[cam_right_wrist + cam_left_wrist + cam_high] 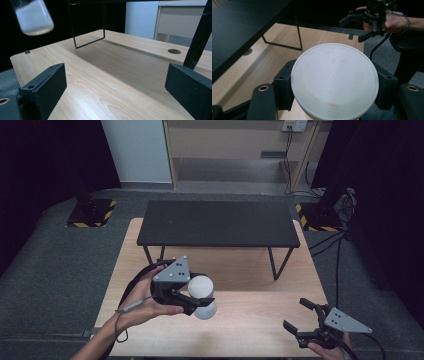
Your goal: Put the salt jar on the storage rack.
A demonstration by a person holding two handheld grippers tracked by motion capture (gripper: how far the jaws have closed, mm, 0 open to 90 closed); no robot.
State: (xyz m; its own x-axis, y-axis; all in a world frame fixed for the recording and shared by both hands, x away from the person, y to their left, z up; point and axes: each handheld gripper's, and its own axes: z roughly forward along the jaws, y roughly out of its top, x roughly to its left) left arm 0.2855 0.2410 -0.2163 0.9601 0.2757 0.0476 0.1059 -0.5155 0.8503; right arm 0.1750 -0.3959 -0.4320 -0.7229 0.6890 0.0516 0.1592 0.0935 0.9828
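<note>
the left tool clamps its two black jaws on either side of a round white container, whose flat end faces the camera. below lies the light wooden bench, with a black raised shelf at upper left. farther off, at top right, a hand holds the right tool, jaws apart.
</note>
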